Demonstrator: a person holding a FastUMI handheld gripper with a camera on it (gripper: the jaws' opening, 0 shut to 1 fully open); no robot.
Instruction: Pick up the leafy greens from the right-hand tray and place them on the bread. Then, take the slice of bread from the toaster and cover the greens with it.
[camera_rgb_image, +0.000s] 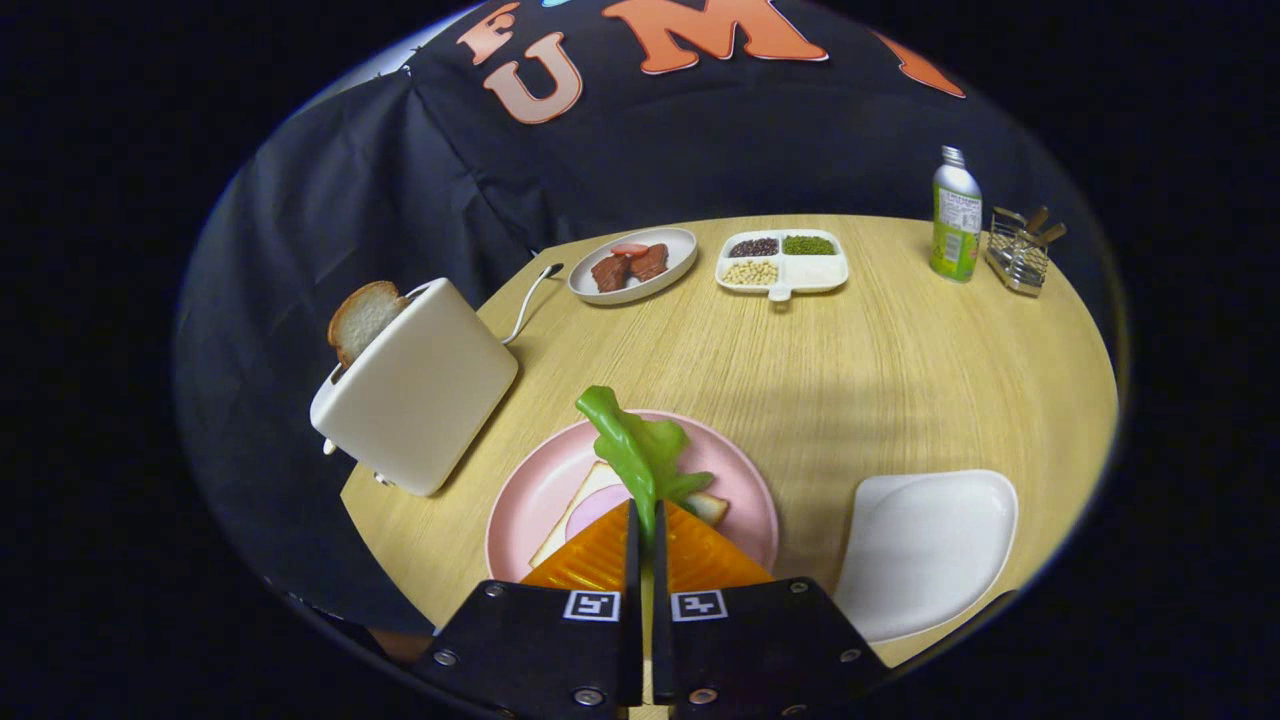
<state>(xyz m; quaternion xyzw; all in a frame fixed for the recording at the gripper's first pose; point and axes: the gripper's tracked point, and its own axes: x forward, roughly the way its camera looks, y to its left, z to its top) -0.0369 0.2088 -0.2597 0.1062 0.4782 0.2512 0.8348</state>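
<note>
My gripper (646, 522) is shut on the stem end of a green leafy piece (634, 448), which sticks up and forward from between the fingertips. It hangs over the pink plate (528, 490). On that plate lies a slice of bread (580, 500) with a pink round slice on it, partly hidden by my fingers. To the left stands a white toaster (420, 390) with a slice of bread (362, 318) poking out of its slot. The white tray (925, 545) to the right of the fingers is bare.
At the far side of the round wooden table (880, 370) sit a white plate with meat pieces (632, 264), a divided white dish of beans (782, 262), a green bottle (955, 216) and a wire holder (1020, 250). The toaster's cord (528, 296) runs back.
</note>
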